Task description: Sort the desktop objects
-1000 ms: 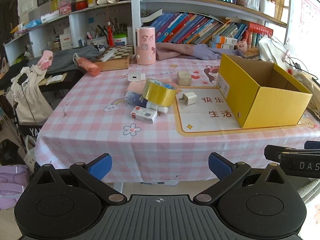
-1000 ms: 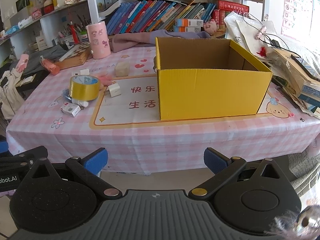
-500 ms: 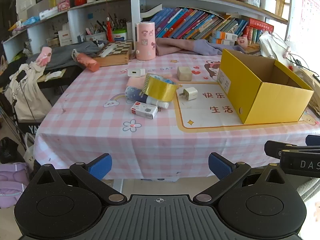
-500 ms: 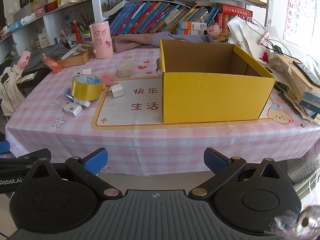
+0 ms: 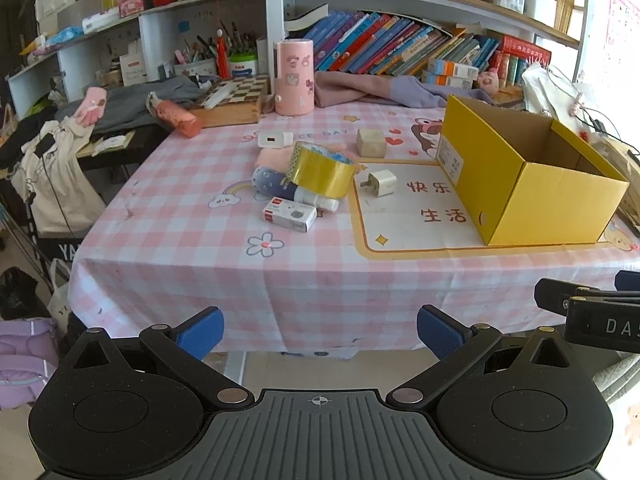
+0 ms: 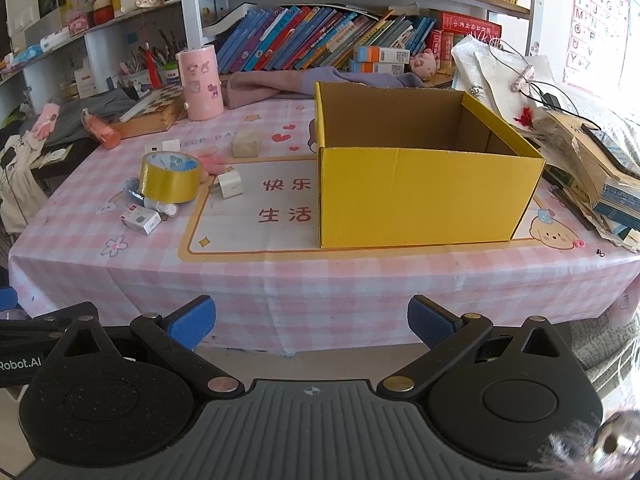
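Covering the bench (image 5: 192, 248) is a pink-and-white checked cloth with a printed mat at its middle. An open yellow box (image 6: 424, 196) stands on the mat's right part, its inside bare as far as it shows. Left of it lie a yellow tape roll (image 5: 322, 170), a white charger plug (image 5: 380, 183), a small white carton (image 5: 289, 213) and a beige cube (image 5: 371, 143). Shelves of books (image 6: 320, 40) line the wall behind. Both the left gripper (image 5: 320, 326) and right gripper (image 6: 311, 320) hover before the bench edge, fingers spread and holding nothing.
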`<state>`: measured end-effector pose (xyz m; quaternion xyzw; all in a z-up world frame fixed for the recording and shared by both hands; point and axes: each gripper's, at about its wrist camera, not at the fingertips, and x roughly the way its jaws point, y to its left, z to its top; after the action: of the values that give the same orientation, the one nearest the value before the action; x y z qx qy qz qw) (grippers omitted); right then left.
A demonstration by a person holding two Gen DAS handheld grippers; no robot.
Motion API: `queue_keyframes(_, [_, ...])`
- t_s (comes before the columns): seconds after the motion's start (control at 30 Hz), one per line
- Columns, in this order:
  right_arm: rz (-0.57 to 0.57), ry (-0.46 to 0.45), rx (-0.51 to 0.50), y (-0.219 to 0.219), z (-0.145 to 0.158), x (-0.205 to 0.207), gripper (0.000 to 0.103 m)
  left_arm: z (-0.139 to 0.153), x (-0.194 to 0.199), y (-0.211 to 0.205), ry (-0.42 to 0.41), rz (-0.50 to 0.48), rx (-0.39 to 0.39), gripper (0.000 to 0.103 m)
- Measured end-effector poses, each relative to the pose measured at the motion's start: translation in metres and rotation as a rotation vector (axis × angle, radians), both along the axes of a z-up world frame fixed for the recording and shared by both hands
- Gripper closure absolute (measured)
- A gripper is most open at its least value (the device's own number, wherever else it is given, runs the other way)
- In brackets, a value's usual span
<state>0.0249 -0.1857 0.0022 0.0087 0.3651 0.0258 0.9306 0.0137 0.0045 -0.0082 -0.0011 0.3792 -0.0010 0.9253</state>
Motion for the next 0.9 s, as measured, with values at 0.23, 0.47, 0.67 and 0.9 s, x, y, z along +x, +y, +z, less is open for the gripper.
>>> queue_keyframes(0.23, [0.003, 0.008, 0.012, -0.0024, -0.0021, -0.0011, 0.0, 0.0006, -0.0008, 0.0021, 0.003, 0.022, -0.008, 0.0])
queue_keyframes(0.47, [0.025, -0.007, 0.018, -0.0009, 0.0004, -0.0015, 0.0, 0.0029, -0.0027, 0.0039, -0.012, 0.033, -0.012, 0.0])
queue_keyframes(0.67, [0.027, -0.018, 0.025, -0.0013, 0.0018, -0.0006, 0.0, 0.0025, -0.0034, 0.0042, -0.007, 0.035, -0.01, 0.0])
queue_keyframes(0.9, [0.007, -0.021, 0.021, -0.003, 0.0021, -0.0025, 0.0, 0.0022, -0.0051, 0.0056, -0.006, 0.044, -0.003, 0.0])
